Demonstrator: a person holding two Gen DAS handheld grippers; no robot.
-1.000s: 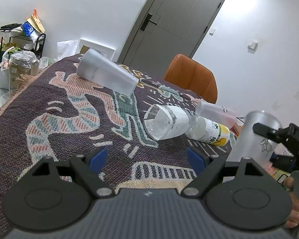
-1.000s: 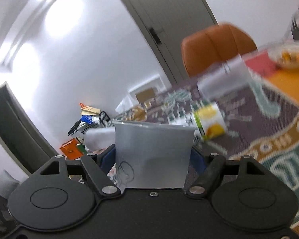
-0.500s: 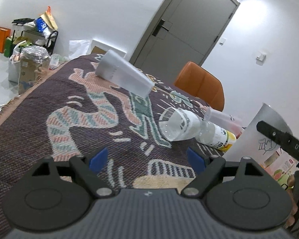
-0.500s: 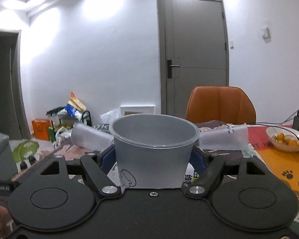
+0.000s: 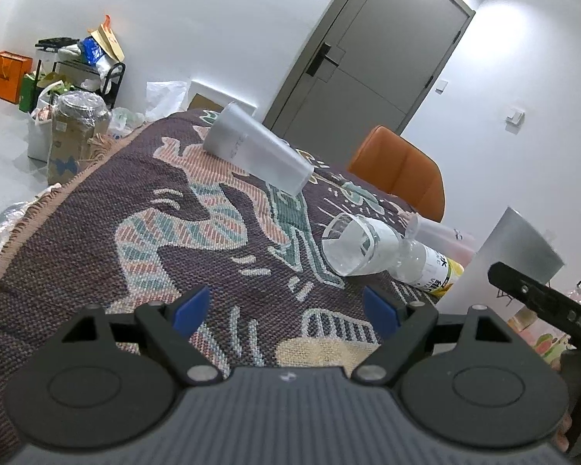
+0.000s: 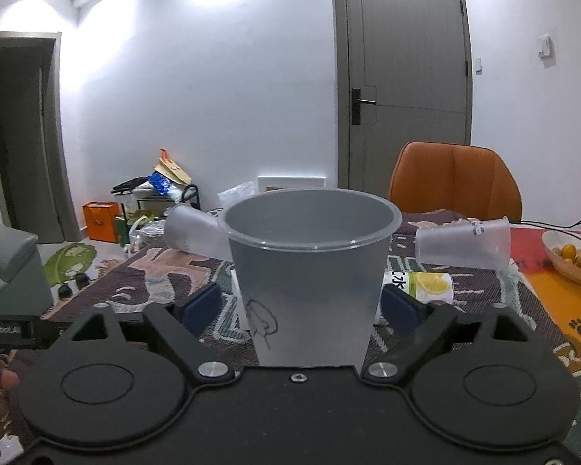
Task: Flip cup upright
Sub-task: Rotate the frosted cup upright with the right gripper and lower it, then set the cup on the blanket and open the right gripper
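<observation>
Jaws of the right gripper (image 6: 302,306) clasp the grey cup (image 6: 310,271) upright, mouth up, nothing inside, above the bench (image 5: 97,232); the left gripper (image 5: 286,306) hovers, jaws spread apart.

home | woven tablecloth (image 5: 97,240) | orange chair (image 6: 455,178) | fruit bowl (image 6: 569,257) | grey door (image 6: 404,77) | cluttered rack (image 5: 77,66)

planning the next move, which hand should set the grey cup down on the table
Right. The right tool already grips the grey plastic cup, mouth up, over the patterned woven tablecloth. The left tool is open and empty, off to the side.
</observation>
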